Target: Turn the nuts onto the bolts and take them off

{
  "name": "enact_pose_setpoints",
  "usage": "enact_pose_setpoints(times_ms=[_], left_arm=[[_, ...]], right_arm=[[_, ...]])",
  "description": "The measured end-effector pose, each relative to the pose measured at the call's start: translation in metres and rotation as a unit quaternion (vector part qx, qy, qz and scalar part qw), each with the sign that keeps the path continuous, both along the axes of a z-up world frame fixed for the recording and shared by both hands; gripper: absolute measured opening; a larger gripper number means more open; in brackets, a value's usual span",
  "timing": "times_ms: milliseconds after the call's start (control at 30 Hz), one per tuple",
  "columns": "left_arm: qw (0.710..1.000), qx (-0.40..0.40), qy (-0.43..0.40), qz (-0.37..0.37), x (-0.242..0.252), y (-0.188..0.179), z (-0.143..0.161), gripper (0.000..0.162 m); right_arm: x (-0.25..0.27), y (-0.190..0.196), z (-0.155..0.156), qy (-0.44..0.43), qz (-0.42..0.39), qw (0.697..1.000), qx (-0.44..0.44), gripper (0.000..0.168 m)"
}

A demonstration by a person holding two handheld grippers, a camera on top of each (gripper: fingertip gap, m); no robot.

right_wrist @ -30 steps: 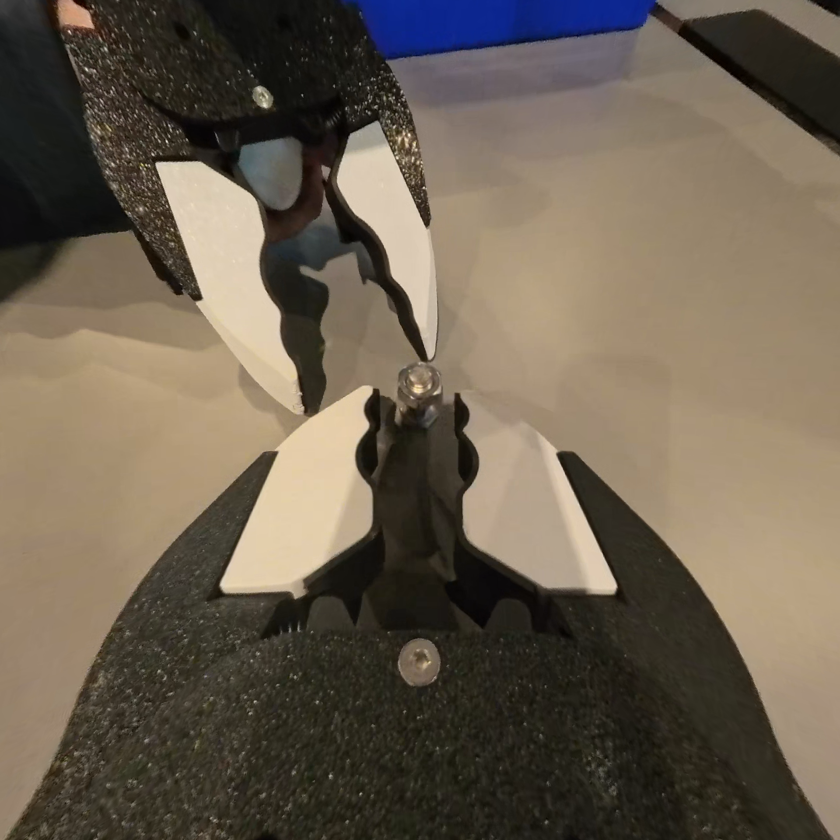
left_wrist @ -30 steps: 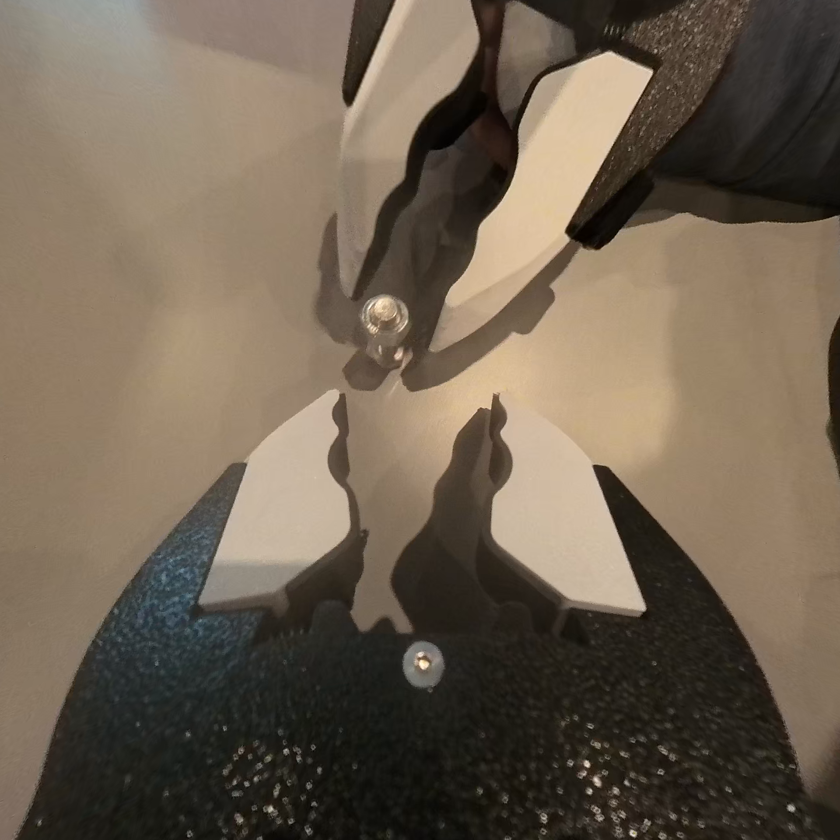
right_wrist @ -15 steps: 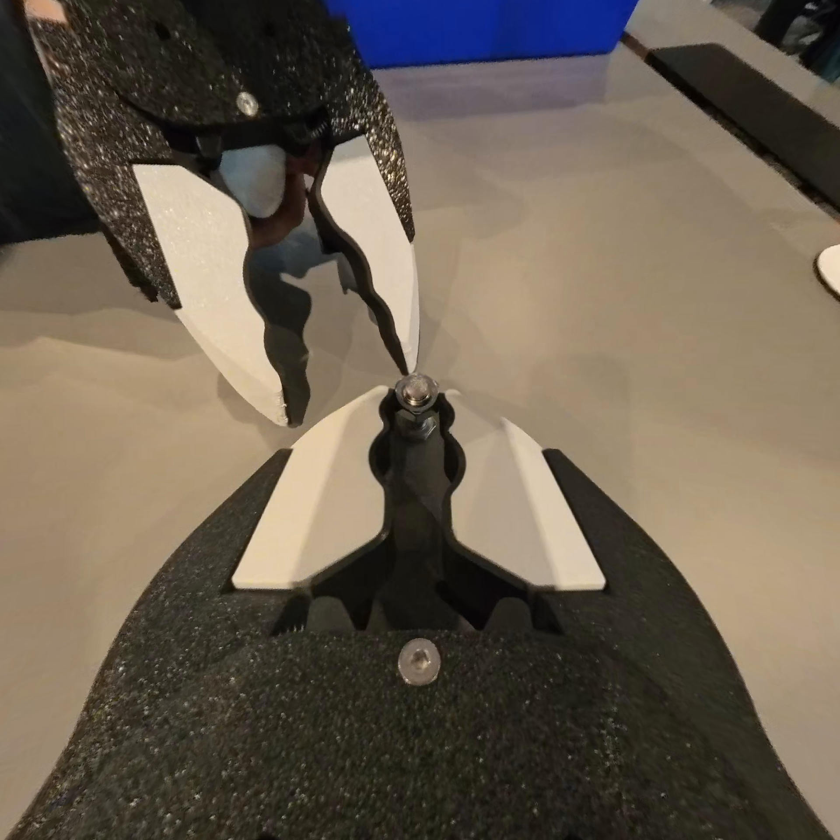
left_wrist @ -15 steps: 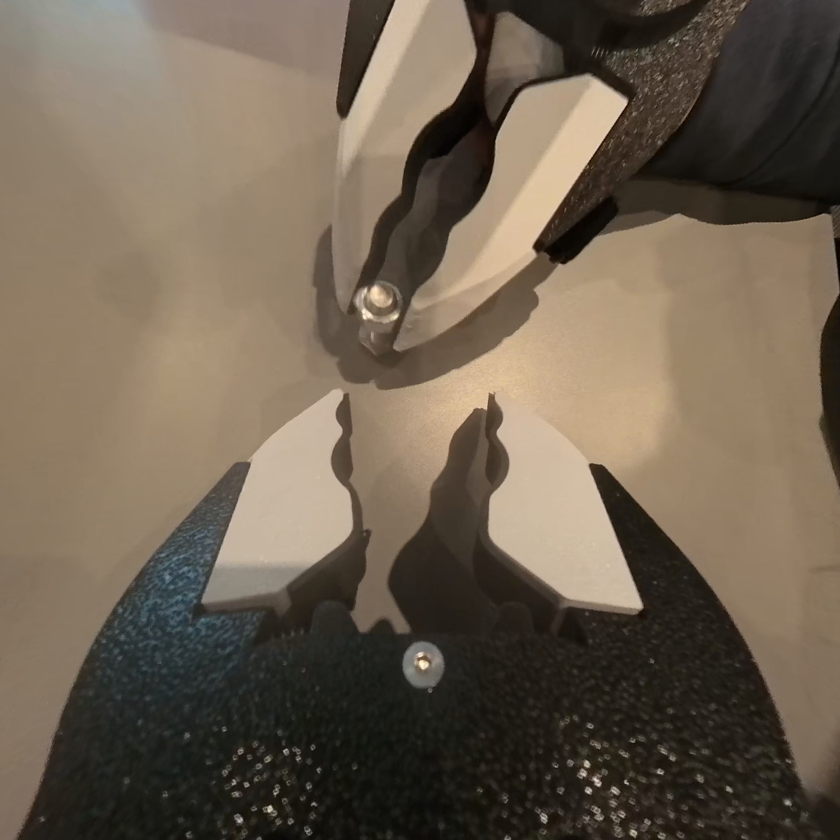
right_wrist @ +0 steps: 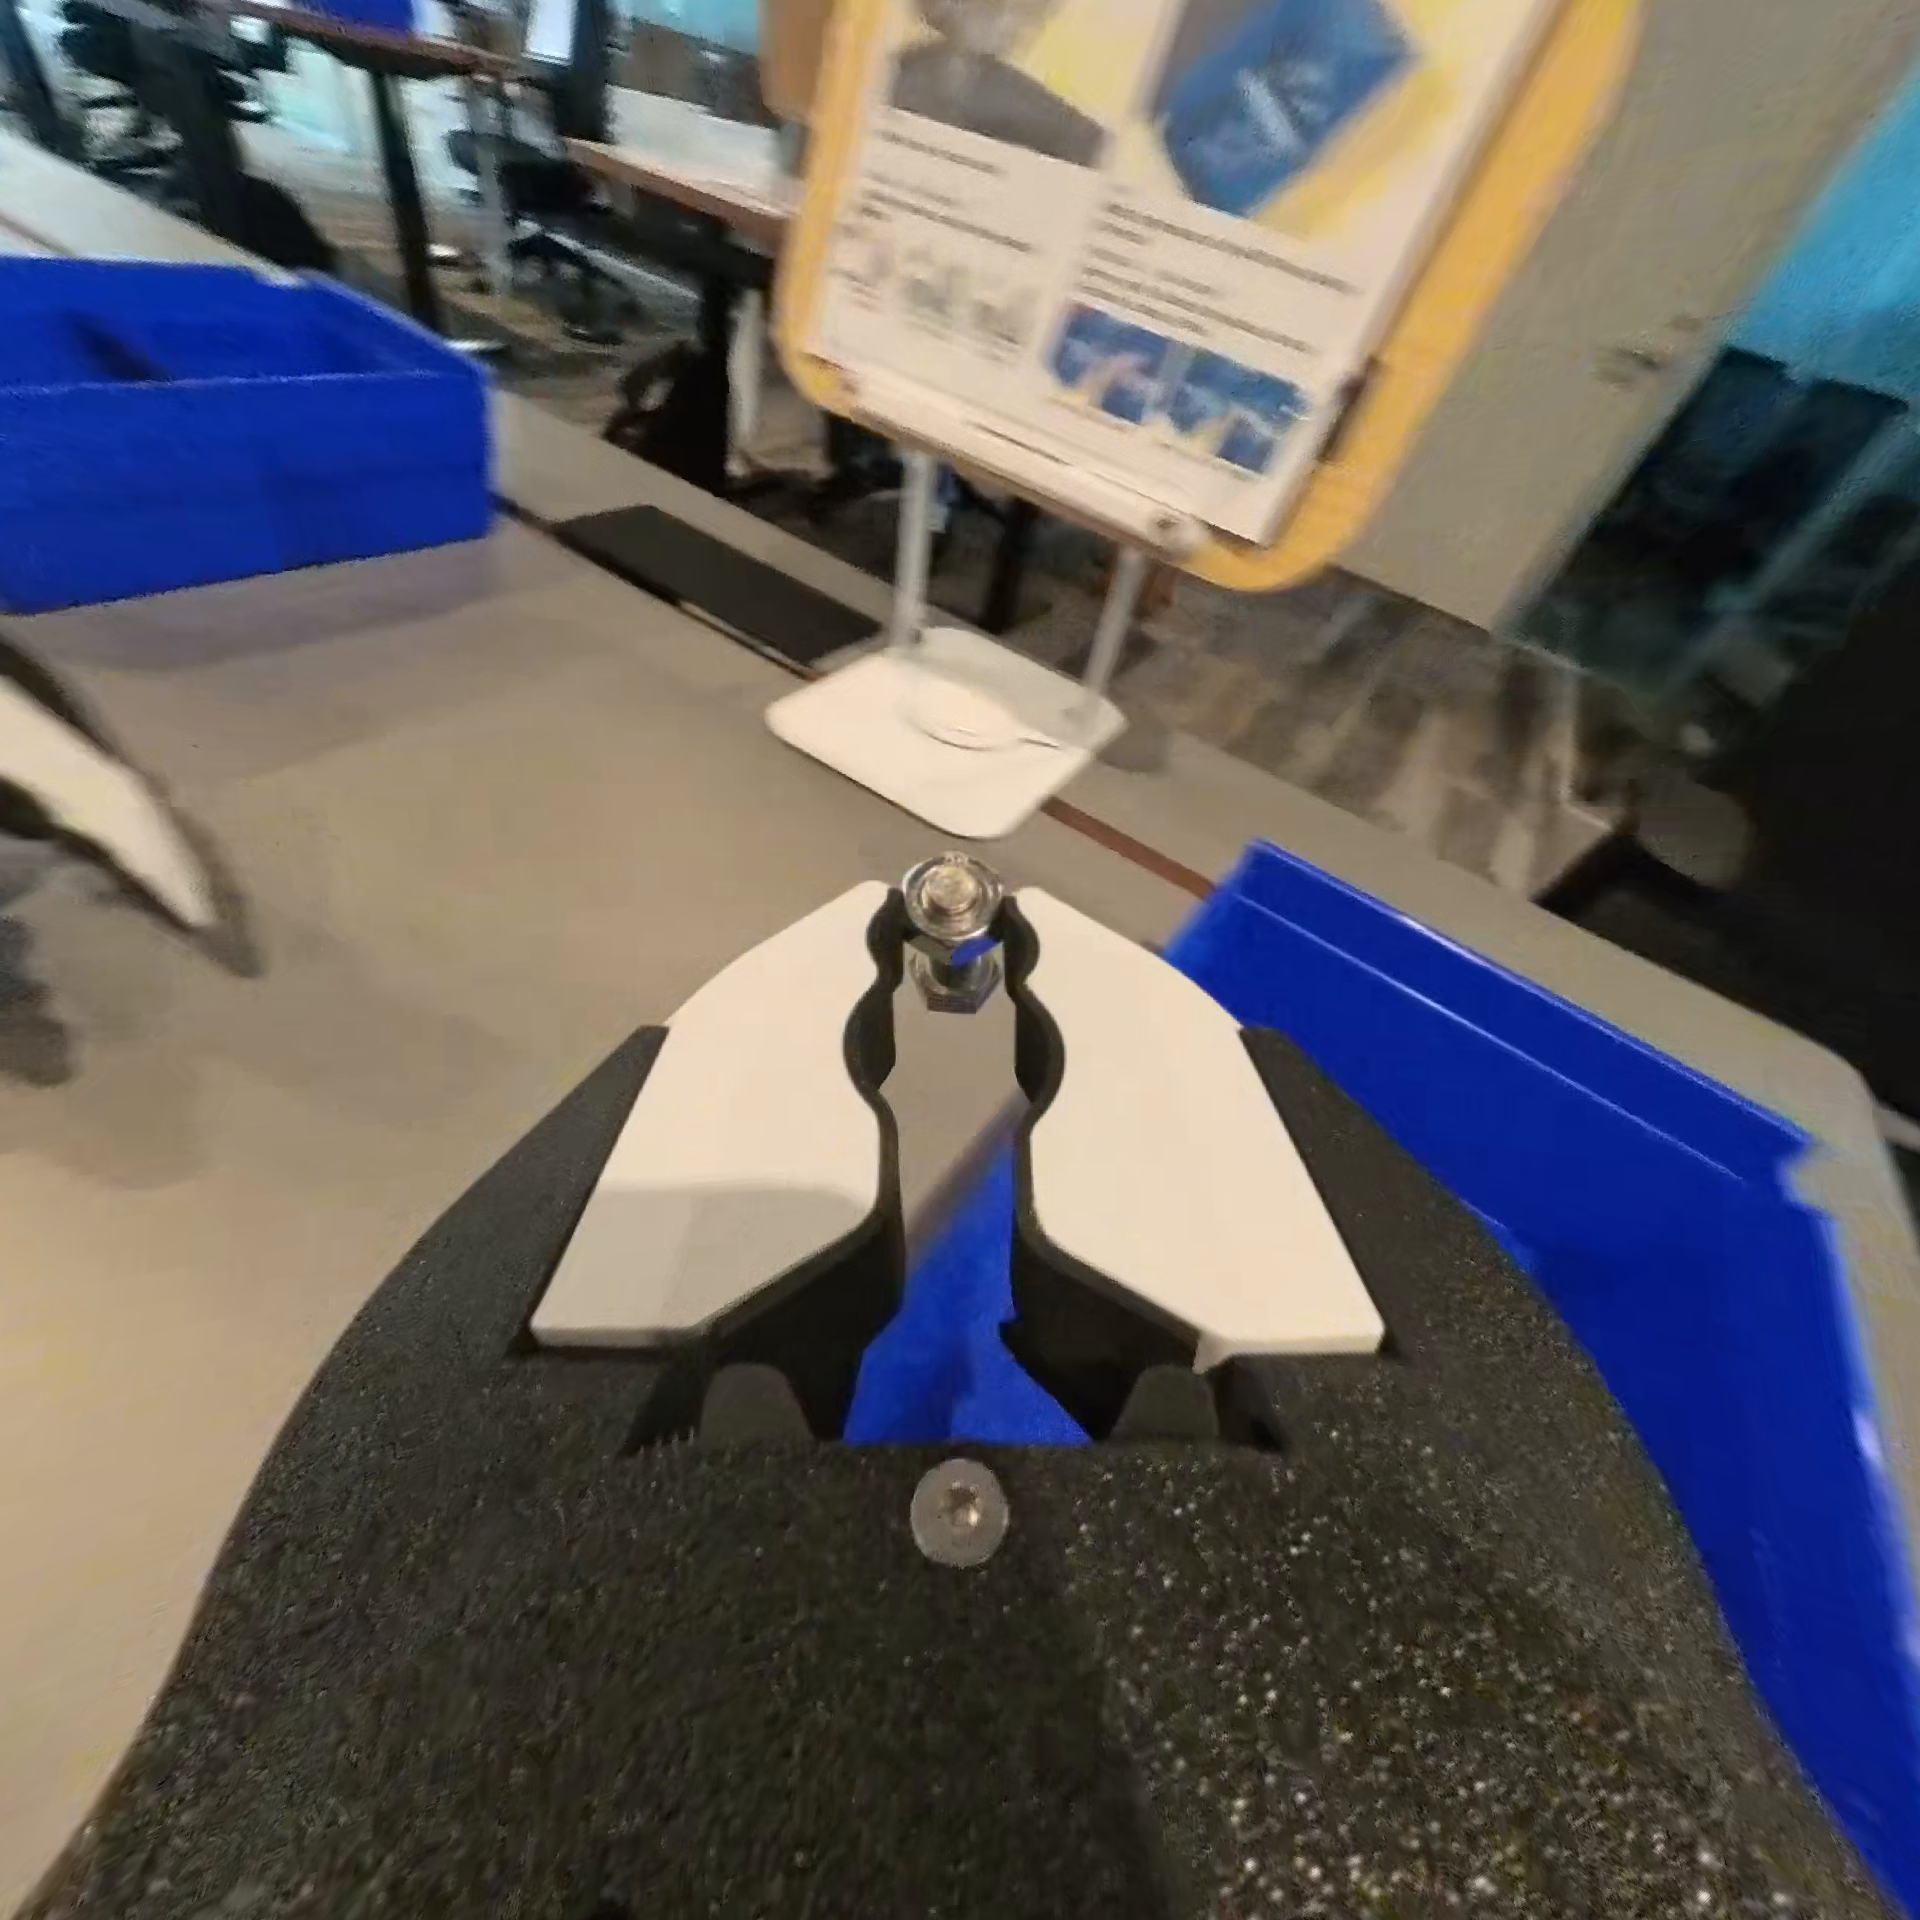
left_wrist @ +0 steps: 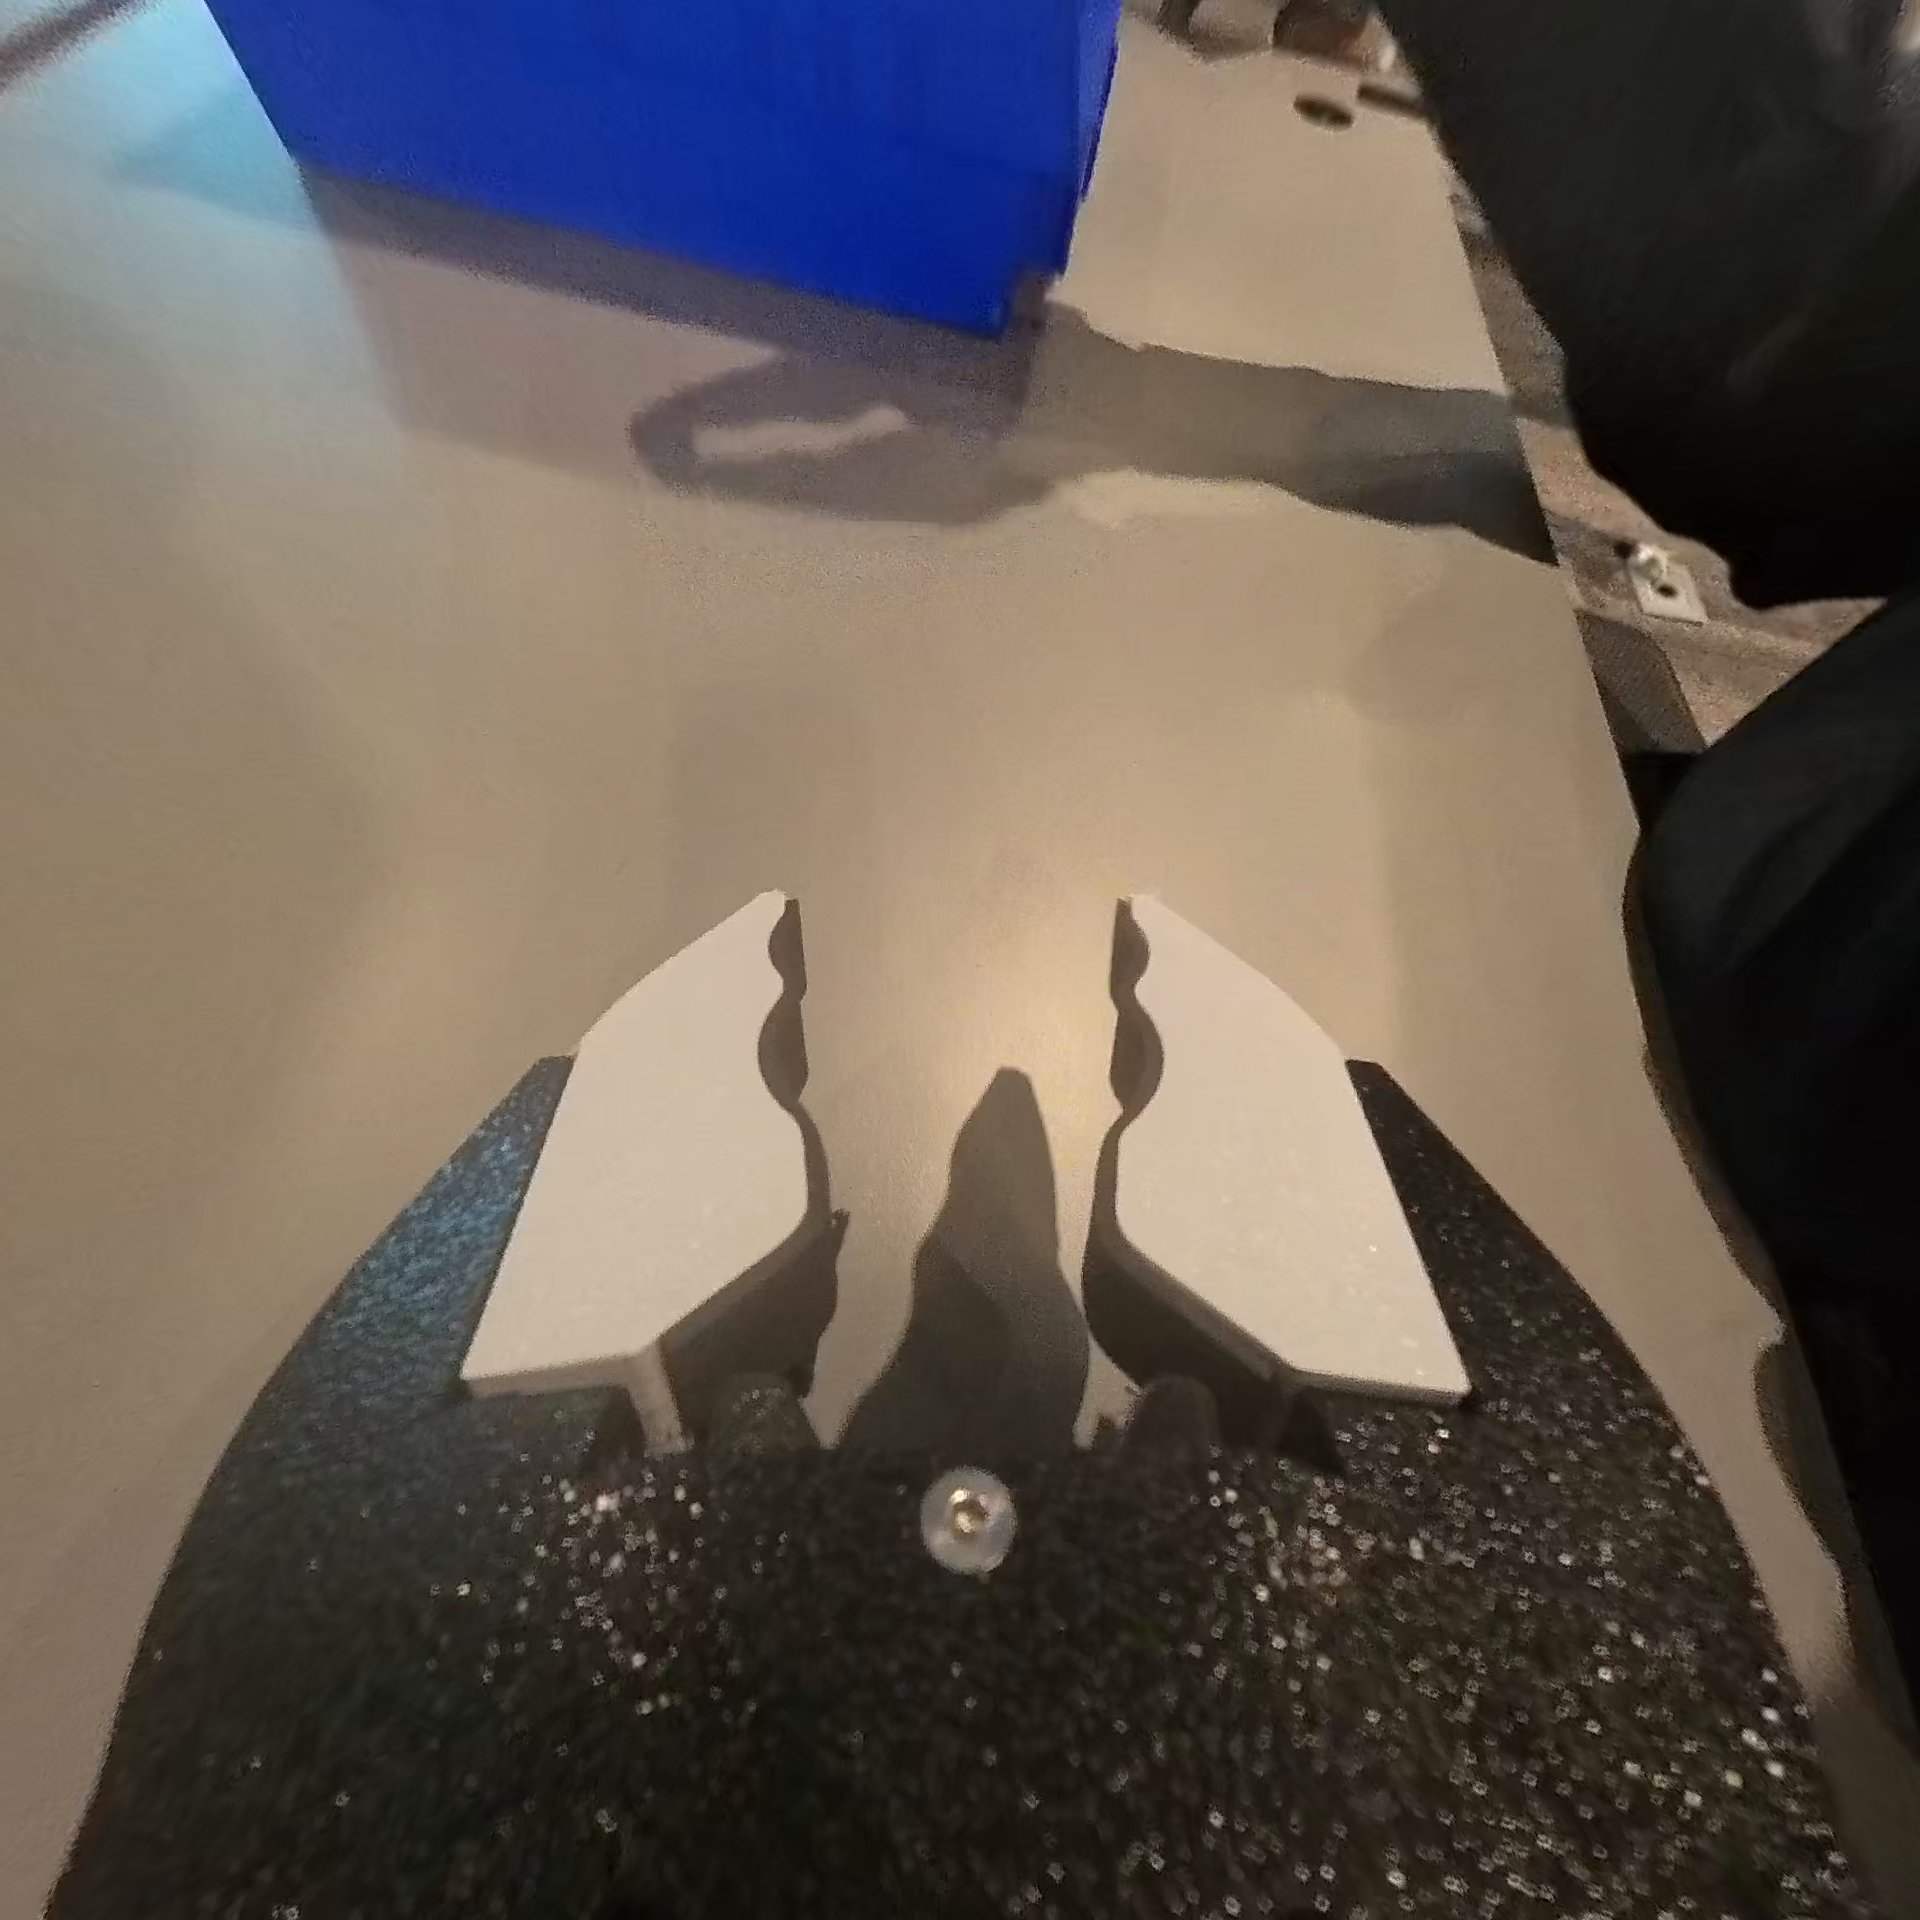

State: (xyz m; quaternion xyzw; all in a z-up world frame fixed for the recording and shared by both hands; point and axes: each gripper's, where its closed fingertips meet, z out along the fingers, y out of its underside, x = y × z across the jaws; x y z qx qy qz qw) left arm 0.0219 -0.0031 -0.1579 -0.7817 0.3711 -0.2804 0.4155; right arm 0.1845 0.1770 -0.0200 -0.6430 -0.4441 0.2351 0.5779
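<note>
My right gripper (right_wrist: 951, 902) is shut on a silver bolt (right_wrist: 948, 896) with a nut (right_wrist: 951, 982) threaded on its shank. It holds the bolt upright at its fingertips, lifted above the grey table (right_wrist: 468, 831) and over the near edge of a blue bin (right_wrist: 1507, 1091). My left gripper (left_wrist: 954, 914) is open and empty above the bare table (left_wrist: 416, 727). One white finger of the left gripper (right_wrist: 99, 821) shows at the left edge of the right wrist view. The bolt does not show in the left wrist view.
A blue bin (left_wrist: 665, 135) stands on the table ahead of the left gripper, and it also shows at back left in the right wrist view (right_wrist: 218, 426). A sign on a white stand (right_wrist: 1081, 270) stands behind the table. A person's dark sleeve (left_wrist: 1766, 416) is at right. My right fingertips sit around 30 centimeters from my left ones.
My right gripper closed on the bolt, lifted it off the table and swung right over the blue bin. My left gripper turned away from it, staying open.
</note>
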Motion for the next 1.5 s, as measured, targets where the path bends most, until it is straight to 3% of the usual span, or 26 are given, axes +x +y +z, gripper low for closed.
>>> enact_pose_setpoints(times_ms=[133, 333, 633, 900, 1233, 1367, 1500], left_arm=[[1.0, 0.011, 0.006, 0.003, 0.0, 0.001, 0.001, 0.056], [1.0, 0.02, 0.008, 0.008, -0.002, 0.003, 0.002, 0.056], [1.0, 0.026, 0.013, 0.01, -0.004, 0.002, 0.004, 0.055], [0.999, 0.029, 0.014, 0.006, -0.002, 0.001, 0.005, 0.055], [0.999, 0.034, 0.019, 0.007, -0.003, 0.001, 0.004, 0.054], [0.999, 0.039, 0.017, 0.016, -0.006, 0.004, 0.006, 0.054], [0.998, 0.046, 0.023, 0.03, -0.011, 0.008, 0.005, 0.054]], right_arm=[[0.038, 0.067, -0.039, -0.053, -0.051, 0.997, -0.034, 0.018], [0.053, 0.112, -0.097, -0.122, -0.068, 0.985, -0.098, 0.018], [0.06, 0.137, -0.139, -0.15, -0.088, 0.975, -0.135, 0.018], [0.06, 0.139, -0.155, -0.18, -0.085, 0.968, -0.156, 0.019], [0.061, 0.141, -0.142, -0.173, -0.091, 0.972, -0.13, 0.023], [0.046, 0.129, -0.078, -0.097, -0.09, 0.989, -0.07, 0.023], [0.009, 0.08, 0.004, -0.001, -0.054, 0.998, 0.013, 0.019]])
